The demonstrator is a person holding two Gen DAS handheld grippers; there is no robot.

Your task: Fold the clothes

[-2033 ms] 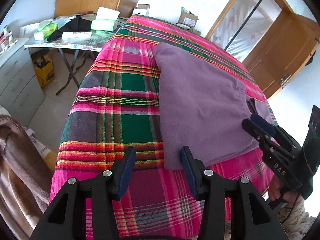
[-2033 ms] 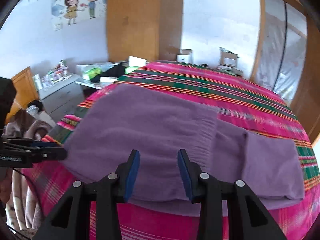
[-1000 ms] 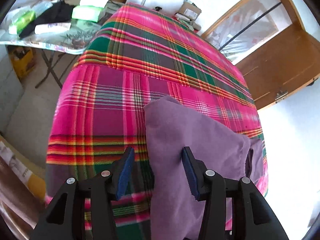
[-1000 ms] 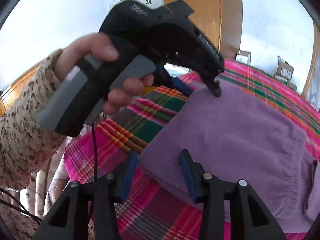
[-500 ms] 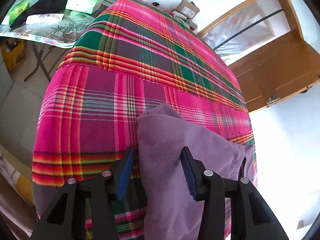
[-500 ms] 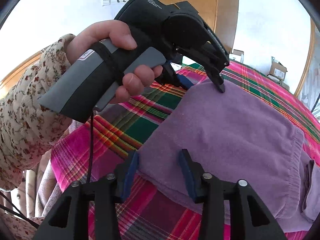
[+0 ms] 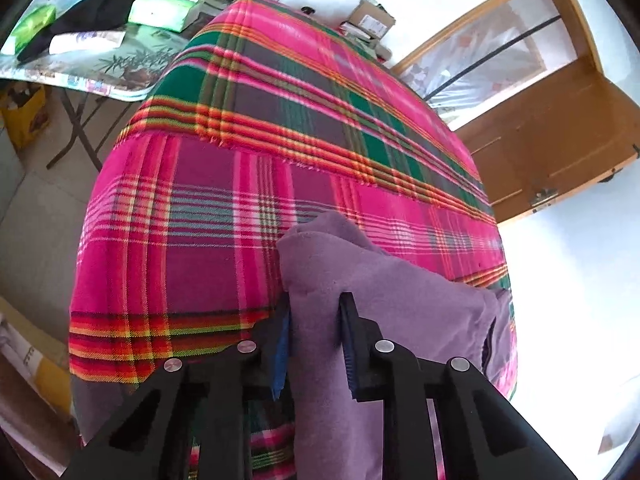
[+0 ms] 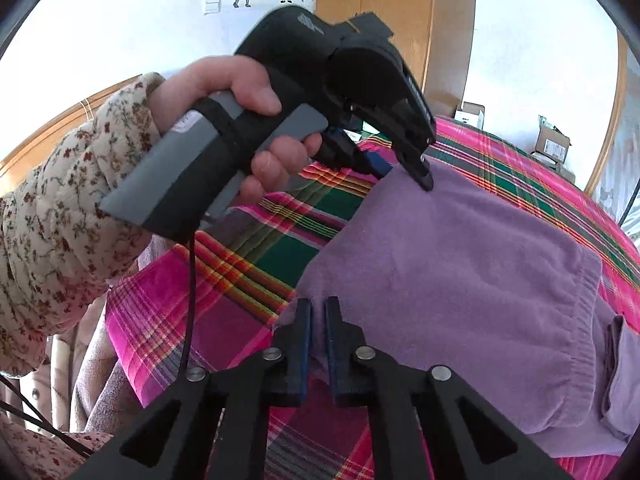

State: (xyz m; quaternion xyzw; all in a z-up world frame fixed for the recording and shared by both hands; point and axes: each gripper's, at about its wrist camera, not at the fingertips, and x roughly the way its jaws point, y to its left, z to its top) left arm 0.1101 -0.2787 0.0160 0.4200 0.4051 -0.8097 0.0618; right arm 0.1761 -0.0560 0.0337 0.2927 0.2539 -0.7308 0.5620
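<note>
Garment: purple garment [image 8: 472, 280] of soft knit, lying on the bed, near the foot end; one side has a ribbed band, and a loose purple part lies beside it at the right edge of the right wrist view.
Far corner: this corner of the purple garment [image 7: 320, 240] is raised a little above the blanket and sits between the fingers of the left gripper.
Left gripper: left gripper [image 7: 316, 332] has its two fingers closed on a thick fold of the cloth, with the purple fabric filling the gap between the blue pads; in the right wrist view the left gripper [image 8: 404, 172] comes down on that corner from above.
Left hand: left hand [image 8: 240, 120] holds the grey and black handle, with a flowered sleeve at the wrist.
Right gripper: right gripper [image 8: 316, 332] has the fingers almost together, with only a narrow gap, and the near edge of the garment is pinched in this gap.
Bed: bed [image 7: 192, 216] is covered by a plaid blanket of pink, green, red and yellow.
Worktop: worktop [image 7: 96, 68] stands beside the far left of the bed and carries green packets and a dark cloth.
Boxes: cardboard boxes [image 7: 368, 18] are behind the bed, by the white wall.
</note>
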